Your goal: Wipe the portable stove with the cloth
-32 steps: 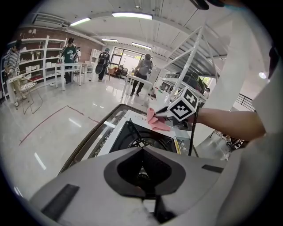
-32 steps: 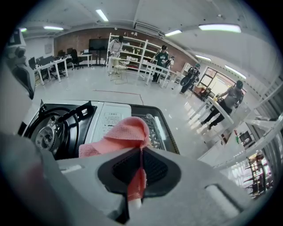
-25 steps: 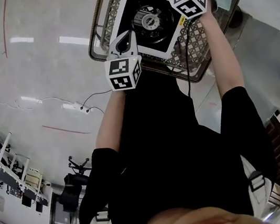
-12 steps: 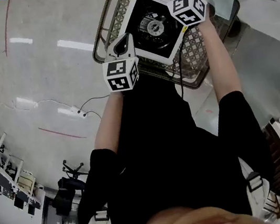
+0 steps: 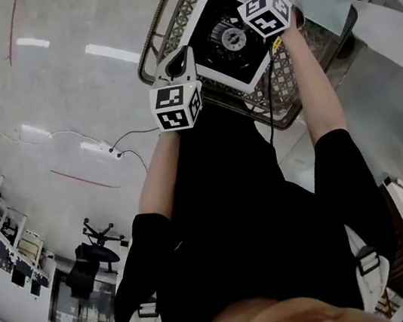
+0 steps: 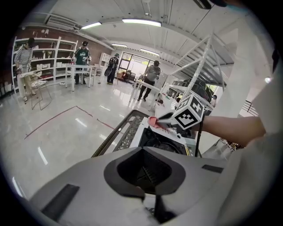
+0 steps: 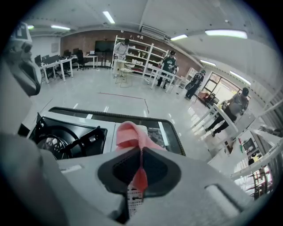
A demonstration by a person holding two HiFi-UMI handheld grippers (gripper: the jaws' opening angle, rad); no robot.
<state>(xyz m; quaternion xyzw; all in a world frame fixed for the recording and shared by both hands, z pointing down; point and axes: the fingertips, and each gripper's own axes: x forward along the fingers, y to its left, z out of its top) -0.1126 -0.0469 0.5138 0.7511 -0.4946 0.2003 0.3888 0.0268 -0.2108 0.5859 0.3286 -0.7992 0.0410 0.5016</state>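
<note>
1. Pink cloth sits pinched between the jaws of the right tool, which are clamped on a fold so that a bunched end stands out beyond the tips.
2. At this moment the cloth is over the white strip of the portable stove, at the far edge beside the black burner well, as seen in the right gripper view. Whether it is pressing on the surface or just above it cannot be told.
3. The stove rests on a metal mesh tabletop, with its round burner uncovered at the middle.
4. The left tool is at the near-left edge of the stove, jaws pressed together with nothing between them. Contact with the stove body cannot be confirmed from any view.
5. The step in hand appears to be the wipe itself, probably near its start at the far edge.
6. To do it well, the bunched end should likely be laid flat on the white strip and drawn along it in even strokes under light downward pressure.
7. The raised arms round the burner look likely to snag the fabric, so the stroke is best kept to the flat panels.
8. The left tool could steady the near edge, since a light stove may slide on mesh.
</note>
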